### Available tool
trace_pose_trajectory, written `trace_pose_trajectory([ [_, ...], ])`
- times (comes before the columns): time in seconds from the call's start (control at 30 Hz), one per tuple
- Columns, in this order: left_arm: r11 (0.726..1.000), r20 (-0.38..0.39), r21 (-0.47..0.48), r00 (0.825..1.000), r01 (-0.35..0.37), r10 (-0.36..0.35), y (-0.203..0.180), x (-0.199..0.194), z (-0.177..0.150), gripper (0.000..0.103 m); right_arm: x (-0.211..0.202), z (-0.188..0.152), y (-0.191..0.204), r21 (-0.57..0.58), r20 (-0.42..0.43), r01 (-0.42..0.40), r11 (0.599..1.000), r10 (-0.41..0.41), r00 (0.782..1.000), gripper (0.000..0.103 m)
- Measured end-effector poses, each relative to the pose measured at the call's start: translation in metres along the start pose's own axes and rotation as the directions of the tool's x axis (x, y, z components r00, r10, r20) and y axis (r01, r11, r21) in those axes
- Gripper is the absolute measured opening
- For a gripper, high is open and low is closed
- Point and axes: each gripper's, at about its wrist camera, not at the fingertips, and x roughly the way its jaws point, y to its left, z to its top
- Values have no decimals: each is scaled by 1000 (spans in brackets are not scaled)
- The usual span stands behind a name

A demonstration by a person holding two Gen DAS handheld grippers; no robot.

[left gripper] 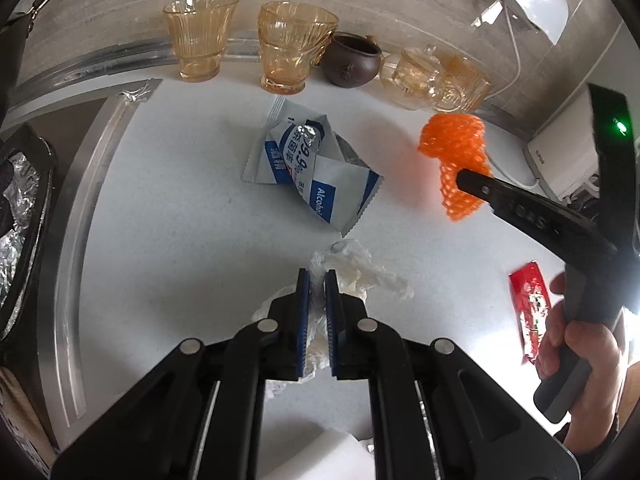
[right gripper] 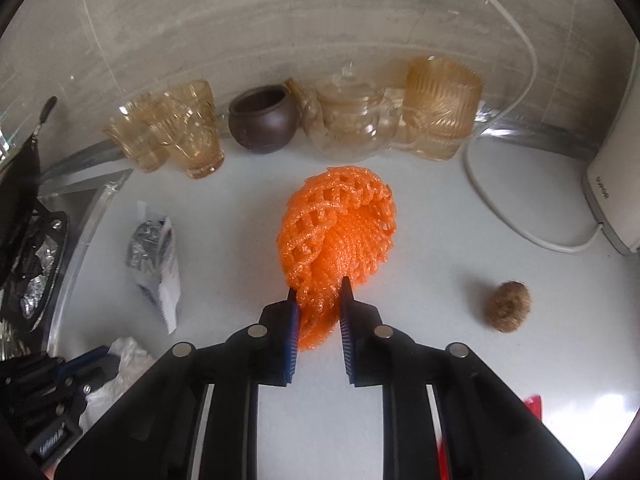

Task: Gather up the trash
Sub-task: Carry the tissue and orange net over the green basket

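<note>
My left gripper (left gripper: 318,276) is shut on a crumpled clear plastic film (left gripper: 360,272) low over the white counter (left gripper: 180,240). My right gripper (right gripper: 320,284) is shut on an orange foam fruit net (right gripper: 340,224), held above the counter; the net also shows in the left wrist view (left gripper: 454,148). Blue-and-white alcohol wipe packets (left gripper: 316,172) lie ahead of the left gripper and show in the right wrist view (right gripper: 156,256). A red wrapper (left gripper: 530,312) lies at the right. A brown fuzzy ball (right gripper: 509,307) lies right of the right gripper.
Amber glass cups (left gripper: 200,36), a brown clay pot (left gripper: 350,62) and a glass teapot (right gripper: 348,120) line the back wall. A black foil-lined bag (left gripper: 20,216) sits at the left beyond a metal rim. A white cable (right gripper: 504,216) and white appliance (right gripper: 616,192) are at right.
</note>
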Motion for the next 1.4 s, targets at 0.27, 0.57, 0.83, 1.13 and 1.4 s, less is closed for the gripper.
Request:
trace_pose_trajectory([
  [0.27,997,66,63,997,42,-46,-20,-41,1,7,-66,-25,-14,36,84,-17,999,14,996,18],
  [0.57,932,-20,302,979,199,-203,-96,-105,-63,7,-171,-118,-38,81,109,73,994,-82,991,19],
  [0.83,741,-319,514,898,432,-302,-162,-118,-181,7,-253,-245,-55,267,-4,247,932,-256,967,19],
  [1.13,597,-418,668,888,444,-192,-171,-100,-268,7,-310,-343,-42,451,-66,325,831,-332,941,19],
  [1.4,554,-409,725,903,409,-131,-166,-92,-302,7,-315,-380,-16,469,-103,323,822,-312,944,20],
])
